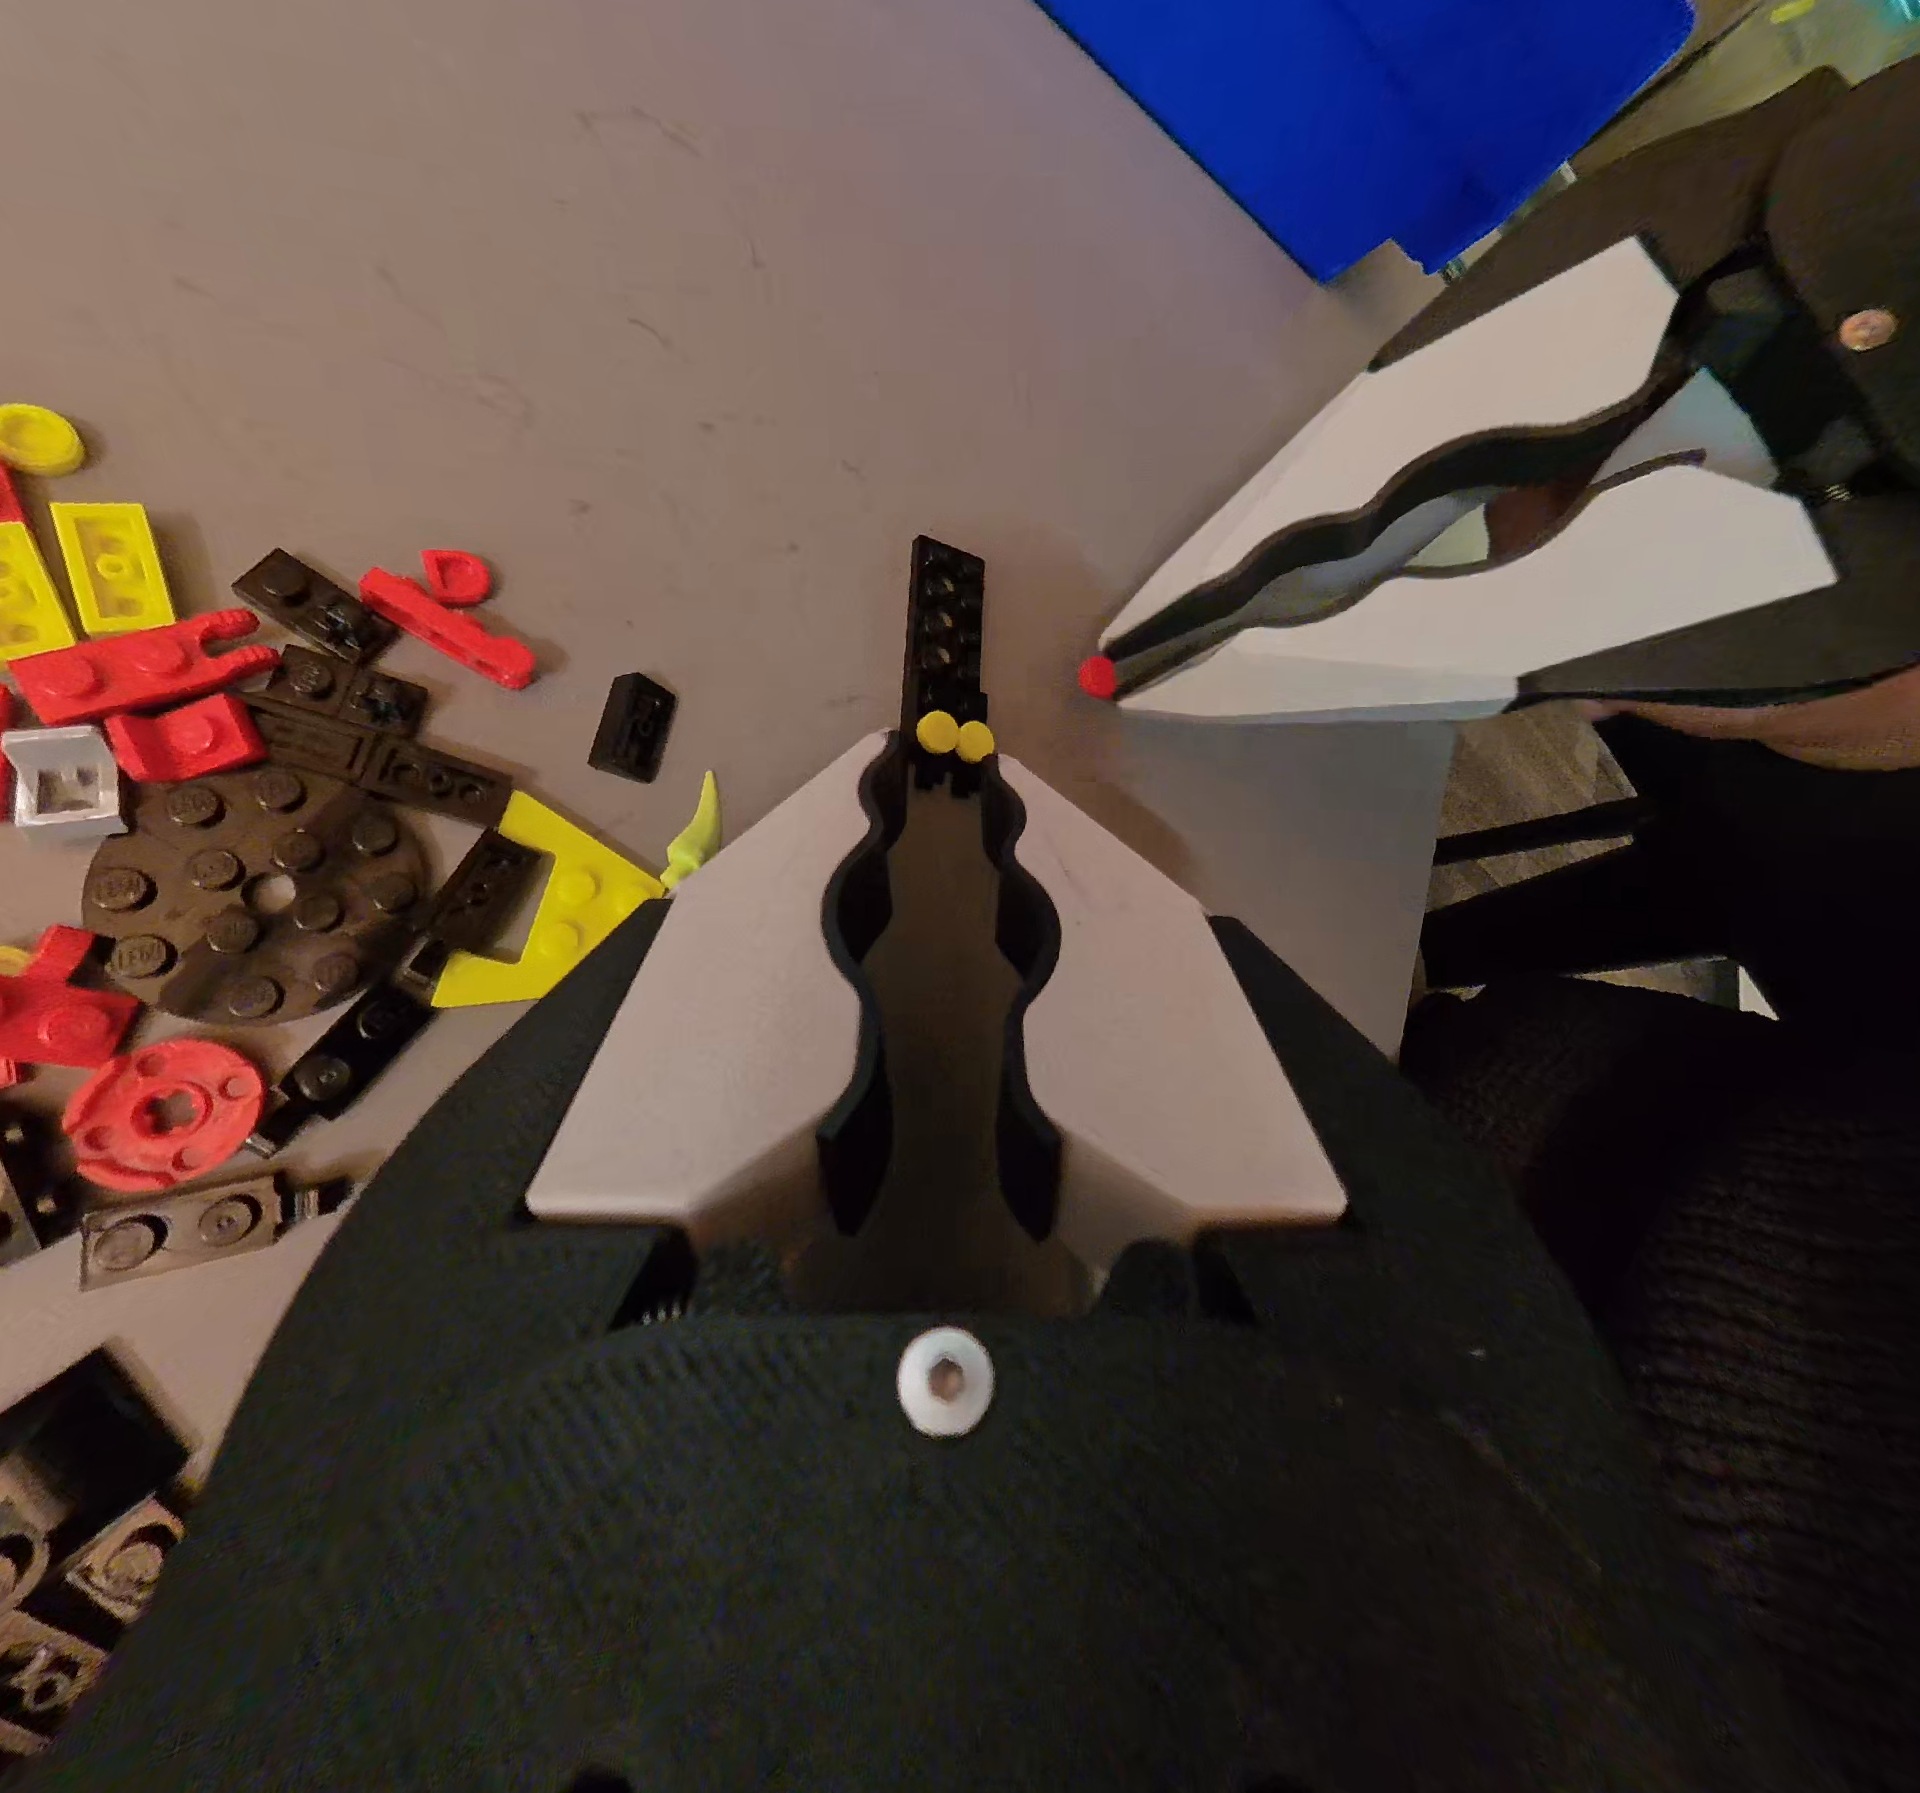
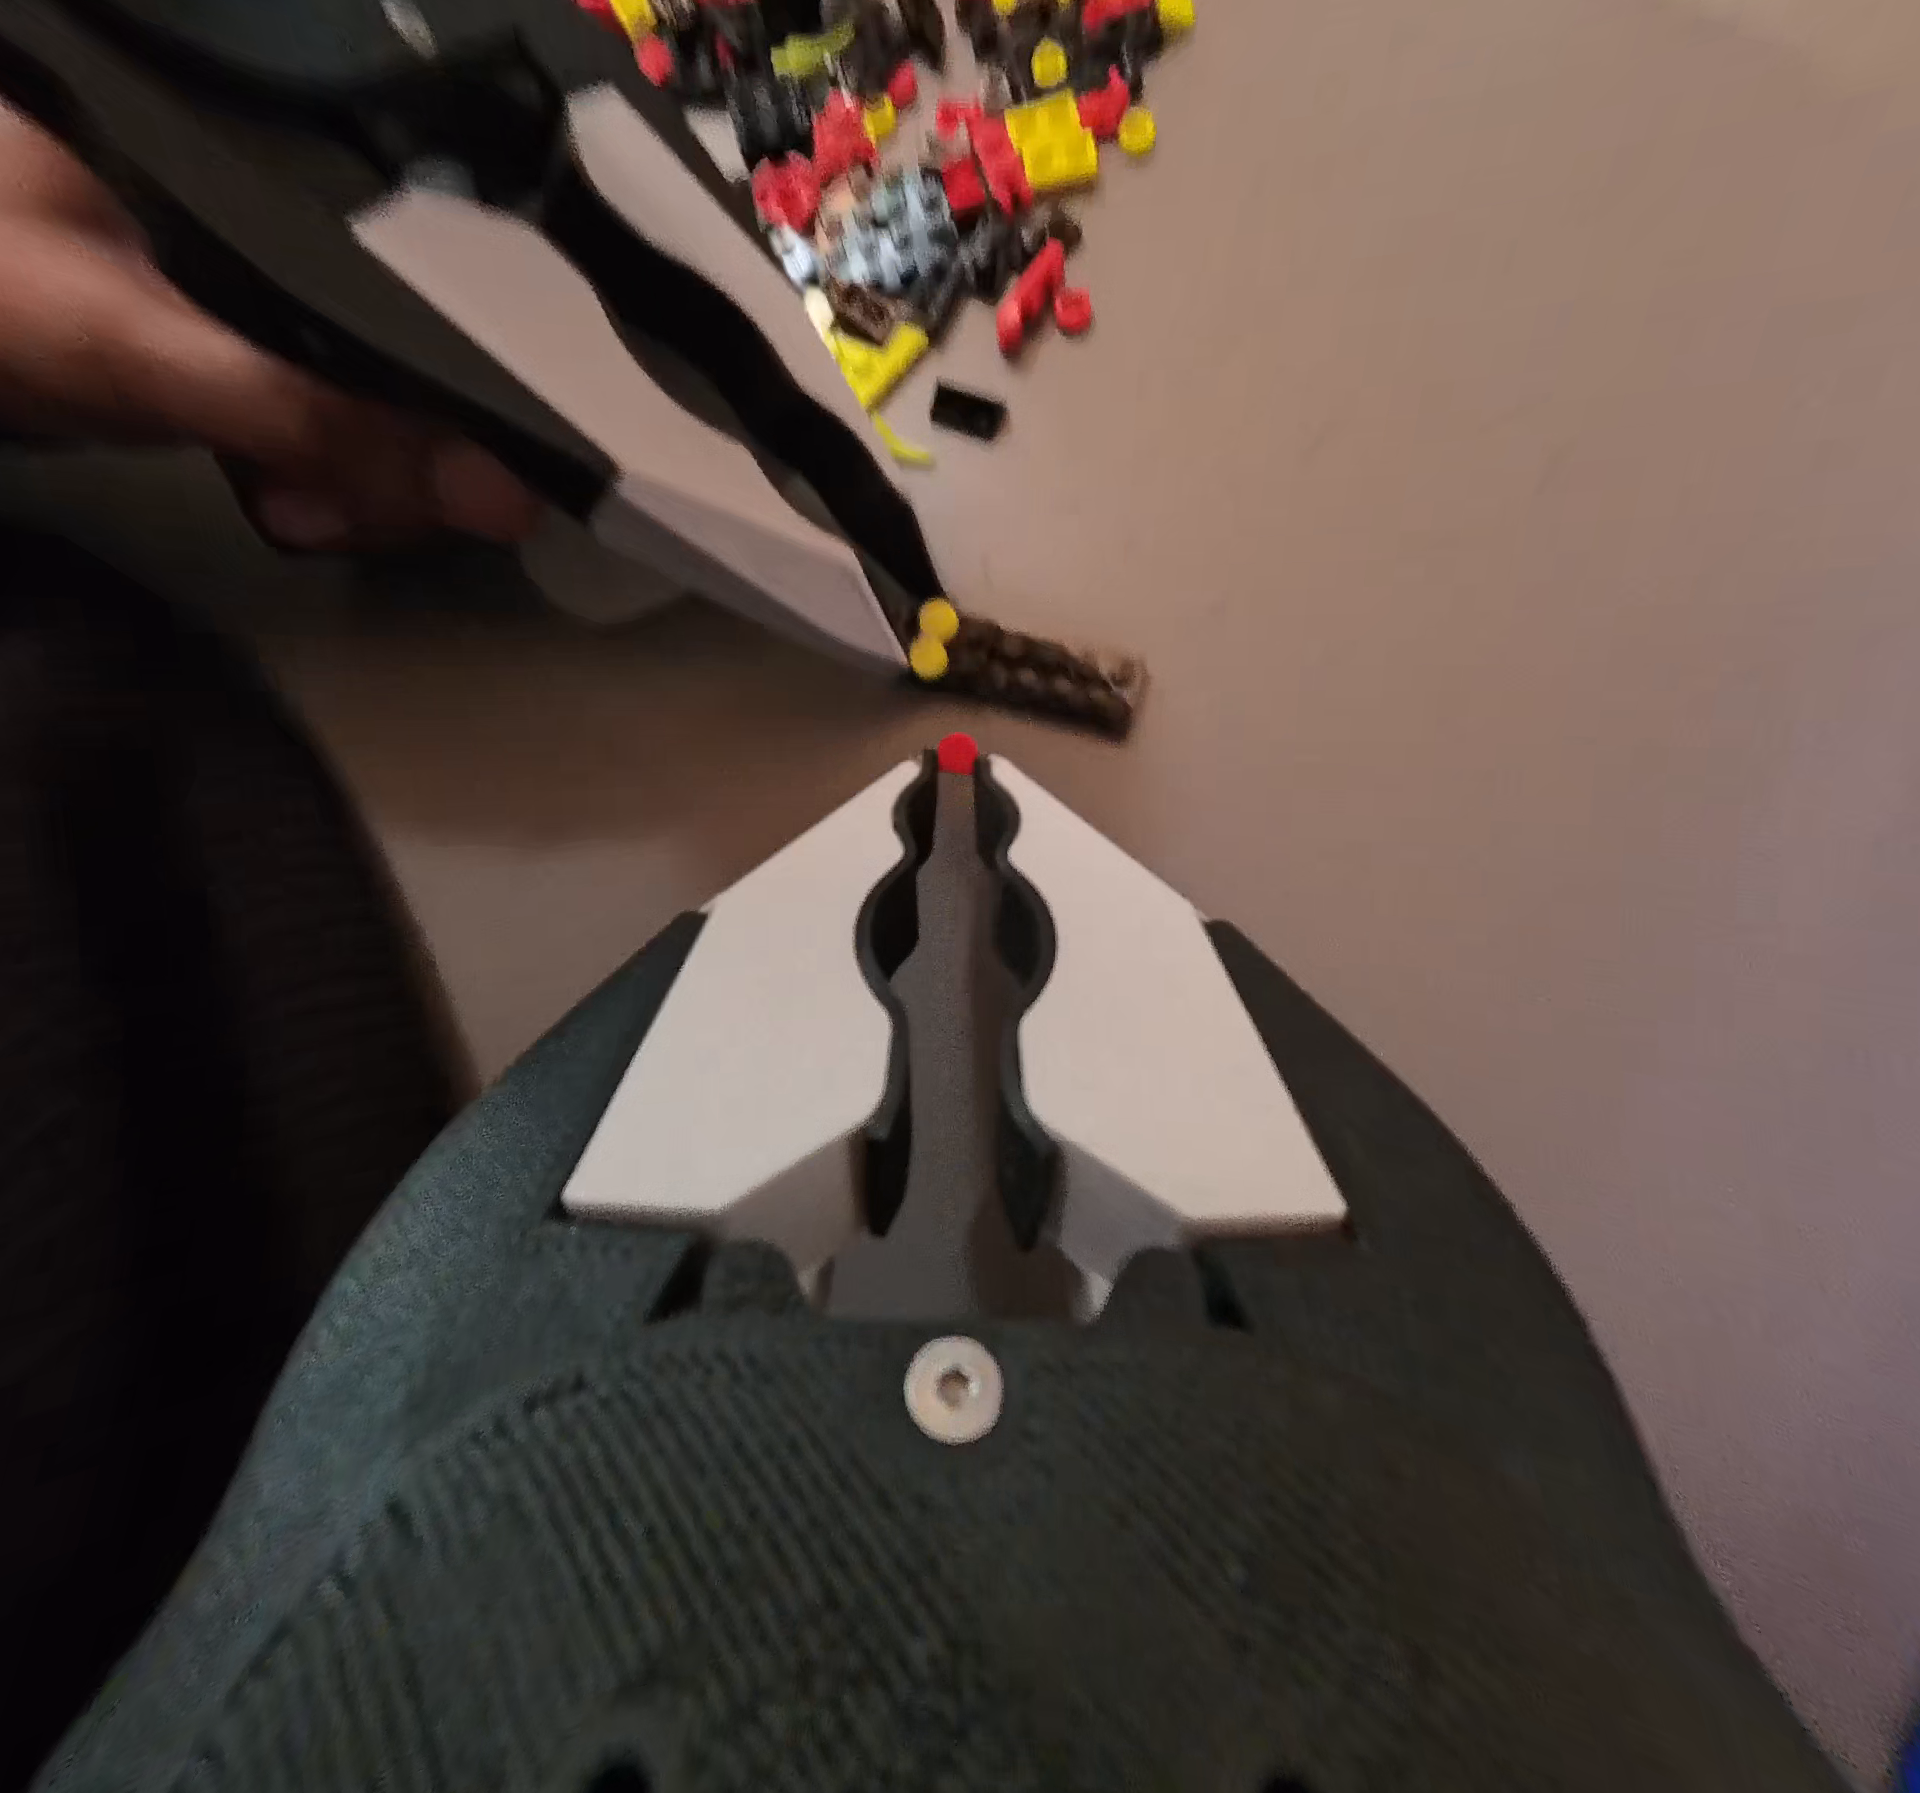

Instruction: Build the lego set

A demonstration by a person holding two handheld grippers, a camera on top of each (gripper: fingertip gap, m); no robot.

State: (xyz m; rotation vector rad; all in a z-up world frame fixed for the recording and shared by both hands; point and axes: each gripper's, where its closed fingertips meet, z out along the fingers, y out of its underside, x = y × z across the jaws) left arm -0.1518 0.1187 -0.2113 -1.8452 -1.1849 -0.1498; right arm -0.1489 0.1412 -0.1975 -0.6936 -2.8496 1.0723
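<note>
- Left gripper (image 1: 951, 756): fingers clenched on the near end of a long black studded plate (image 1: 943, 616); two small yellow round studs (image 1: 956, 735) sit side by side on that plate right at the fingertips.
- Long black studded plate, second sighting (image 2: 1039, 678): lies low on the table (image 1: 520, 237), its far end sticking out free of the left gripper (image 2: 914, 647). Whether that end touches the tabletop, I cannot tell.
- Right gripper (image 2: 956, 767): fingers pressed together on a small red round stud (image 2: 957, 752) at the very tips; the same red piece (image 1: 1097, 675) shows at the tip of the right gripper (image 1: 1117, 678) from the other side, just beside the black plate, apart from it.
- Loose parts pile (image 1: 208, 808): on the table to the left of the left gripper; red, yellow, black and grey pieces.
- Items in the pile: a large round black plate (image 1: 255, 902), a round red piece with a centre hole (image 1: 163, 1111), a yellow wedge plate (image 1: 551, 907), a small black tile (image 1: 632, 727) lying a little apart.
- Blue bin (image 1: 1299, 29): at the far edge of the table.
- A person's hand (image 2: 260, 434): gripping the left tool's handle, blurred.
</note>
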